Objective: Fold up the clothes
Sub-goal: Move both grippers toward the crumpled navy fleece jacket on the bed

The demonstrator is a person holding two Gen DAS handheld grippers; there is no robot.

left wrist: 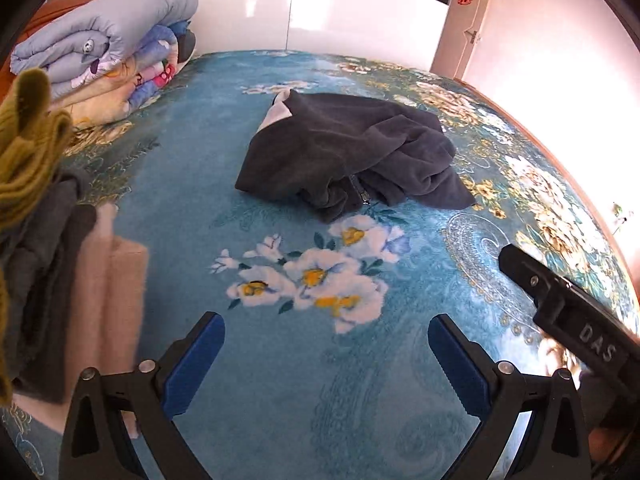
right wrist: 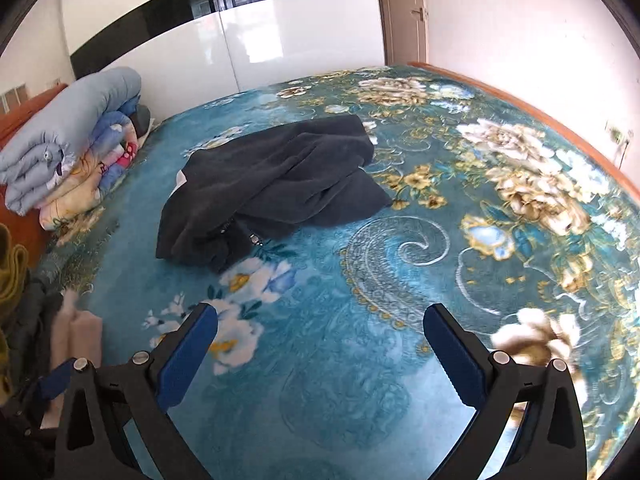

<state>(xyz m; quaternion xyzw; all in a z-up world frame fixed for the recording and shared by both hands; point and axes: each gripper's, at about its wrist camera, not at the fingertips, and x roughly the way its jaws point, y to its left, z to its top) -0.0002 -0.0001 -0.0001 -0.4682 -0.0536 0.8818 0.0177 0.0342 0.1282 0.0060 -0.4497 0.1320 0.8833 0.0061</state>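
Observation:
A dark navy fleece garment (left wrist: 352,152) with a zipper lies crumpled in the middle of the blue floral bed cover (left wrist: 280,380); it also shows in the right wrist view (right wrist: 272,188). My left gripper (left wrist: 326,332) is open and empty, hovering over the cover short of the garment. My right gripper (right wrist: 320,322) is open and empty, also short of the garment. The right gripper's black body (left wrist: 560,304) shows at the right of the left wrist view.
A stack of clothes, olive green (left wrist: 28,152), grey and pale pink (left wrist: 116,292), sits at the left. Folded quilts (left wrist: 104,48) are piled at the far left (right wrist: 72,132). White wardrobe doors (right wrist: 280,40) and a door (right wrist: 404,16) stand behind the bed.

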